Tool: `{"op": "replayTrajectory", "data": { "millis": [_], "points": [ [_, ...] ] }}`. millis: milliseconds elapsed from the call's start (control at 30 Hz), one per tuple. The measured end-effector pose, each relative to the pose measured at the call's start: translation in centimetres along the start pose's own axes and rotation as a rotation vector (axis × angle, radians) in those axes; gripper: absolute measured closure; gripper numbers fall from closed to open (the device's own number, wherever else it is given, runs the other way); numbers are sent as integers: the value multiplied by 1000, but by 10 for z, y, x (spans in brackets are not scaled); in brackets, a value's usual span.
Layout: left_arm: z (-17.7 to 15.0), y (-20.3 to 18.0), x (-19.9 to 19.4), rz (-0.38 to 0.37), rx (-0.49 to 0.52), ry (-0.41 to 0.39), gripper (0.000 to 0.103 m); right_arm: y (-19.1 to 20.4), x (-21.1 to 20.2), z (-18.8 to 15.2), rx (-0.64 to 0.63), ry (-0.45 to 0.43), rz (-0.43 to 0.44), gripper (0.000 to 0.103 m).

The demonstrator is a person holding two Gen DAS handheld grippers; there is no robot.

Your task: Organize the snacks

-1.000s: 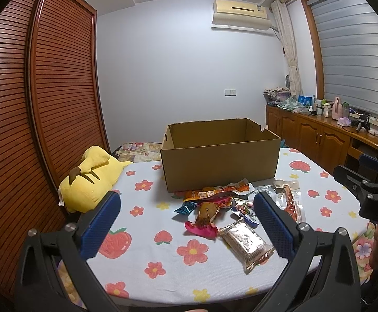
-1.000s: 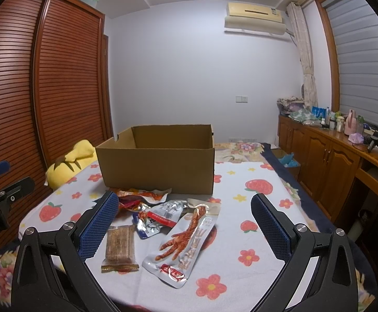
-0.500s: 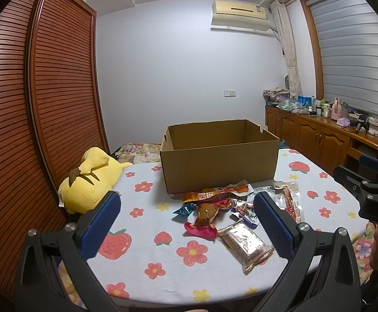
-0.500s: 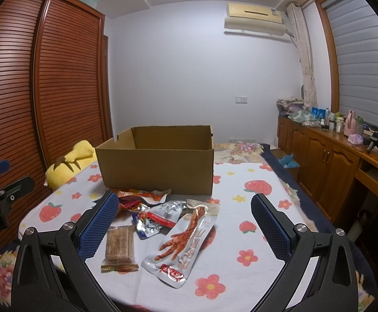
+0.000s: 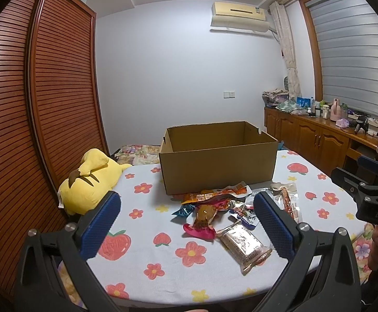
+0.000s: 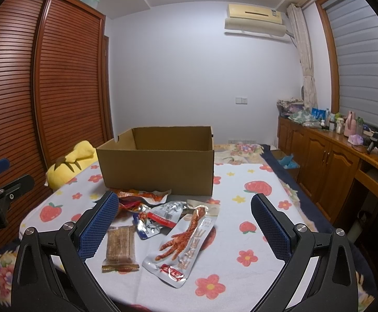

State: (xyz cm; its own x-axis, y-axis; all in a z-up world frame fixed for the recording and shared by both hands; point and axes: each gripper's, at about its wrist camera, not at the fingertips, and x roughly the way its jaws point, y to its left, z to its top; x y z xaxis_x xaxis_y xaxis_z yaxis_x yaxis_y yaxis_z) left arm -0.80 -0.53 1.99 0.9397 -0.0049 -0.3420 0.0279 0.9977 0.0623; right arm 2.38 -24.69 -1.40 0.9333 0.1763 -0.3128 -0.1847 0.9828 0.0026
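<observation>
Cardboard is your target: the open cardboard box (image 6: pixel 157 166) sits at 12 o'clock from both grippers, on the flowered tablecloth (image 6: pixel 243 234), and looks empty as far as its inside shows. Its near wall stands tall in front of the snacks, so if you carry a packet in low you will likely shove the box back toward the far edge of the table.

The yellow plush toy (image 5: pixel 90 179) lies at 10 o'clock in the left view, beside the table edge; a wide leftward swing could catch it.

The snack pile lies between you and the box, touching its near wall. The chicken-foot packet (image 6: pixel 186 241) is nearest the right gripper (image 6: pixel 185 230), at 12 o'clock and just below it. It is flat and glossy, so your pads may slide off or pin it to the cloth.

The biscuit packet (image 6: pixel 120 247) sits at 9 o'clock of it, and the small blue packet (image 6: pixel 147 226) is partly tucked under other wrappers. Pull one and the neighbours may drag along or slip off the near edge.

In the left view the dark-red packet (image 5: pixel 202 221) overlaps the orange packet (image 5: pixel 215 193); you may grab two at once.

The left gripper (image 5: pixel 187 227) and the right one both hover with fingers spread wide, holding nothing.
</observation>
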Motion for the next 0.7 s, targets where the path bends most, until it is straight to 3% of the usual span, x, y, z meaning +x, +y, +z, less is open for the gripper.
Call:
{"op": "replayTrajectory", "data": {
  "millis": [500,700],
  "points": [
    [-5,-4,-1,-11,1,5,0,-1,-1,-1,-1,3,-1,0],
    [-16,-6,16,-40,0,50,0,-3,-2,-4,-8,25,-7,0]
  ]
}}
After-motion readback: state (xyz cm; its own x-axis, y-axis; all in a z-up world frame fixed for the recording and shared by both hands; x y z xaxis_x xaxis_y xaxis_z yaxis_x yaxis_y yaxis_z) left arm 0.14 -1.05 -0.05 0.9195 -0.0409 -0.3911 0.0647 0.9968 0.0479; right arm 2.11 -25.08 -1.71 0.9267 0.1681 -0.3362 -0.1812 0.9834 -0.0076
